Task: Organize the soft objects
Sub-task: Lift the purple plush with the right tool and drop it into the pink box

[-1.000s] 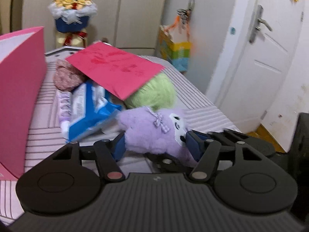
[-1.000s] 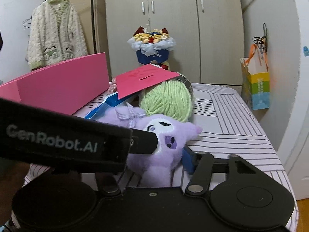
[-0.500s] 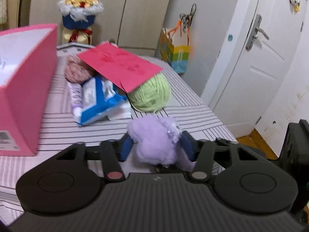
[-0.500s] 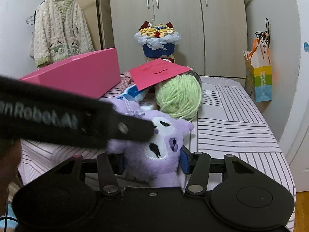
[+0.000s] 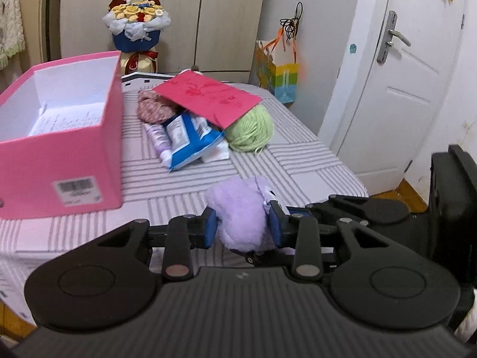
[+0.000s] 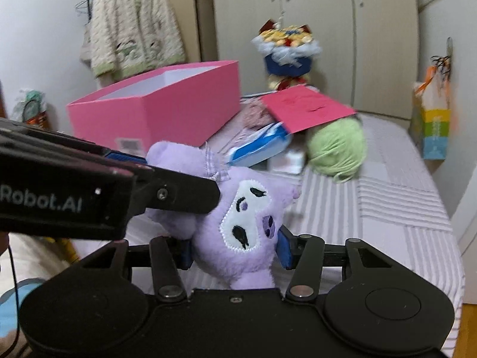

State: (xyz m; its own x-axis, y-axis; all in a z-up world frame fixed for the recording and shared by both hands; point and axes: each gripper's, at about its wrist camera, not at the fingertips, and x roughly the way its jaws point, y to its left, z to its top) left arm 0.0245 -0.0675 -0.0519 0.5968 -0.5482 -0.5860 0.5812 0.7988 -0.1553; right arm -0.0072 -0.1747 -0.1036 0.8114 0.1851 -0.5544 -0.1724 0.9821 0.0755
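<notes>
I see a fuzzy purple plush toy [image 6: 238,223], soft matt pile with stitched cloth face. The pink box [image 5: 62,161] looks like smooth matt cardboard. Green yarn ball [image 5: 250,131] is fibrous wool; the blue packet [image 5: 190,140] glossy plastic. The bed [image 5: 298,161] wears ribbed striped cloth.

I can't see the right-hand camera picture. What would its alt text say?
A purple plush toy with a white embroidered face is squeezed between the blue pads of the right claw, while the left claw clamps it from the left side. Behind, on a striped bed, sit an open pink box, green yarn and a red card.
</notes>
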